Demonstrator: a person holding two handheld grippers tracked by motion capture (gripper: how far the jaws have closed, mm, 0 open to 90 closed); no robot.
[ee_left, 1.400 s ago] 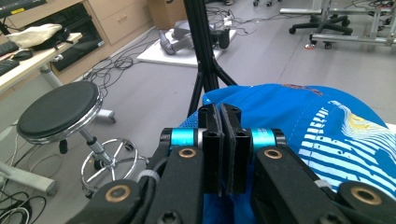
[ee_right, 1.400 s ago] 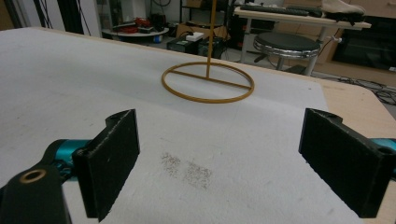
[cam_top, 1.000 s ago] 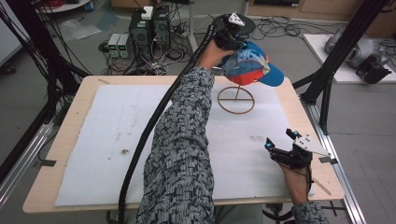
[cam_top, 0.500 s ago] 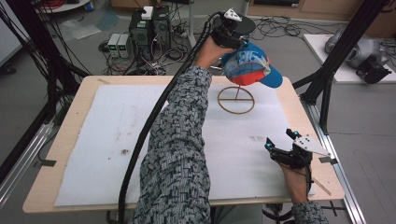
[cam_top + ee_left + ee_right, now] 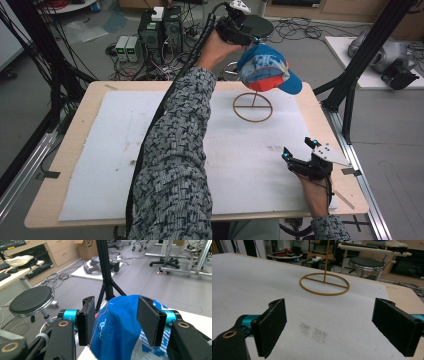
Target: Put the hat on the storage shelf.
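Observation:
A blue, red and white cap (image 5: 267, 70) hangs on top of a thin wooden stand whose ring base (image 5: 252, 106) rests on the white mat at the far side of the table. My left gripper (image 5: 250, 45) hovers at the cap's crown. In the left gripper view the cap (image 5: 117, 337) lies between the pads (image 5: 87, 320) of the left gripper (image 5: 115, 315). Its jaws have just been opening and no longer press the cloth. My right gripper (image 5: 298, 149) rests near the front right of the mat, wide open over bare mat (image 5: 332, 325); the stand's ring (image 5: 324, 283) lies ahead of it.
The white mat (image 5: 110, 150) covers most of the wooden table (image 5: 75, 130). Black frame posts (image 5: 360, 60) stand at the right and left edges. Beyond the far edge are a round stool (image 5: 31, 300), computers (image 5: 155, 30) and cables on the floor.
My left gripper has lifted a little off the cap and its jaws have spread. The cap stays on the stand. The right hand has not moved.

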